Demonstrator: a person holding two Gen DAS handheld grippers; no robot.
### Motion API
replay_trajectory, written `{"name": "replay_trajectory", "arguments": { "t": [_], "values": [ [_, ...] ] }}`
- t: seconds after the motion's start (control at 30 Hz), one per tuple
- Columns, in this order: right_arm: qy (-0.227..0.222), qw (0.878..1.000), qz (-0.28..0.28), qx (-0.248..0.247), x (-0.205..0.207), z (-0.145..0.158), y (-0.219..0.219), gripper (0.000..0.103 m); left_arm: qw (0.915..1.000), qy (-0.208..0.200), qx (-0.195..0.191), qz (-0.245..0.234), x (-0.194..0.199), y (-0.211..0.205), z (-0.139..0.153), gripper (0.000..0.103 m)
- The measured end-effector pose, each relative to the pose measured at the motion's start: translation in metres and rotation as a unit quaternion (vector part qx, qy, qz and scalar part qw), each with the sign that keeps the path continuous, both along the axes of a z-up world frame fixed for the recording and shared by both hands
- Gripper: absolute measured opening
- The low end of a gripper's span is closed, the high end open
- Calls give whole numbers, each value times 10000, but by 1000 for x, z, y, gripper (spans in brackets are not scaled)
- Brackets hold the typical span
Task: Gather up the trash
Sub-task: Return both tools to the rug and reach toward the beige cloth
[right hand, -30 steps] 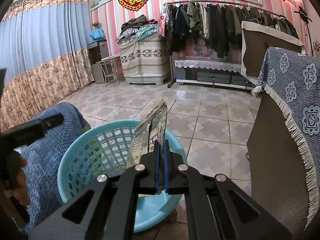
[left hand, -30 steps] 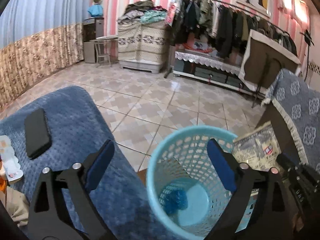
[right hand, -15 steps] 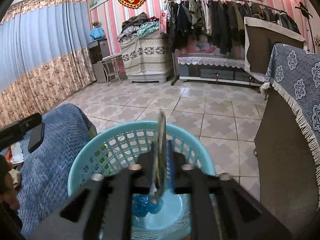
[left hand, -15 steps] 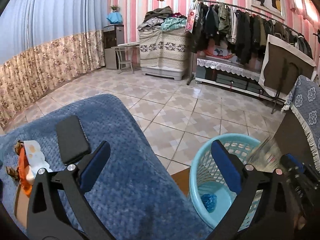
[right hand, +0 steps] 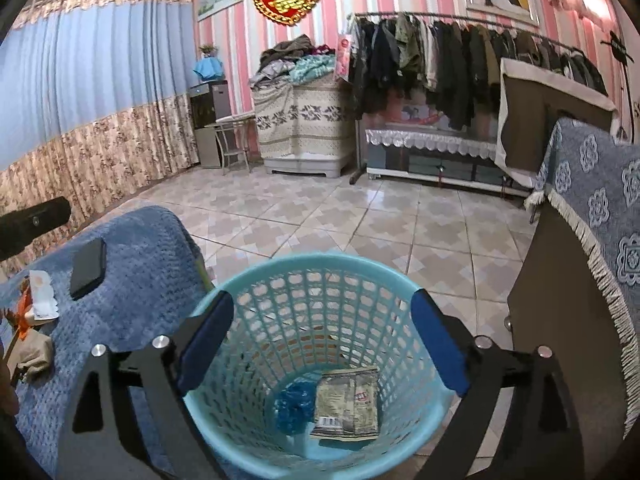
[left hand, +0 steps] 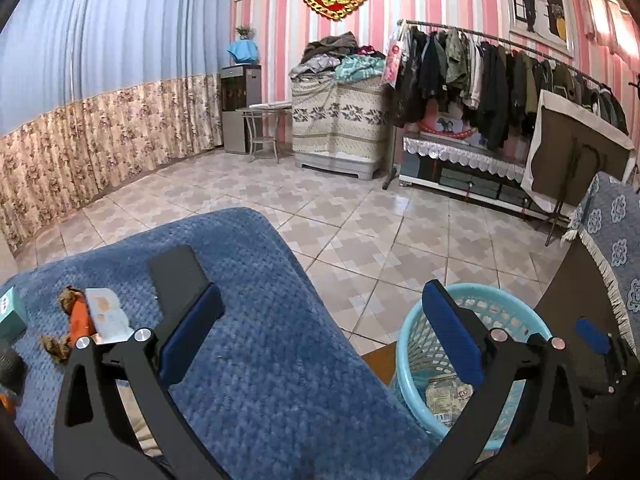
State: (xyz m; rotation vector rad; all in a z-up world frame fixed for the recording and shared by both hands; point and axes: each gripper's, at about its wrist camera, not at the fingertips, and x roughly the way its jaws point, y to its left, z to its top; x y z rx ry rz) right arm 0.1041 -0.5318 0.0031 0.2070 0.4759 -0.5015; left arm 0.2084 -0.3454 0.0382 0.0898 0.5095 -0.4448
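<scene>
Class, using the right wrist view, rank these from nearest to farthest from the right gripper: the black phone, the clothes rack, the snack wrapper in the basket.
1. Snack wrapper: just below the open right gripper, on the basket floor.
2. Black phone: left, on the blue blanket.
3. Clothes rack: across the room, against the far wall.

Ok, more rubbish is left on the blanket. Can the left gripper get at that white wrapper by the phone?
Probably yes. The left gripper is open and empty, and the white wrapper lies uncovered on the blue blanket. The phone sits beside it, apart, so nothing seems to block a reach further left.
</scene>
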Motion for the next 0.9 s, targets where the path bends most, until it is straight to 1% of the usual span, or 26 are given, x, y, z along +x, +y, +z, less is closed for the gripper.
{"name": "replay_trajectory", "arguments": {
  "t": [0.2, 0.33, 0.43, 0.53, 0.7, 0.73, 0.8, 0.9],
  "values": [
    [-108, 9990, 401, -161, 6, 13, 45, 89, 9996, 8, -68, 259, -11, 42, 8, 97],
    [-178, 9972, 697, -224, 17, 18, 75, 90, 9988, 25, 51, 483, -15, 80, 7, 97],
    [-297, 9951, 936, -100, 26, 18, 100, 89, 9974, 23, 173, 693, -15, 114, 3, 97],
    [-324, 9927, 1160, 40, 36, 12, 126, 89, 9942, 23, 344, 1014, -14, 157, -3, 97],
    [-287, 9874, 1551, 143, 56, -4, 172, 89, 9868, 201, 440, 1547, -9, 237, -22, 97],
    [-266, 9861, 1632, 131, 59, -8, 182, 90, 9852, 214, 481, 1629, -5, 247, -22, 97],
    [-187, 9836, 1794, 97, 67, -19, 201, 90, 9802, 244, 617, 1866, -4, 276, -33, 97],
    [21, 9790, 2035, 128, 77, -35, 223, 90, 9752, 328, 709, 2070, -2, 307, -46, 97]
  ]
}}
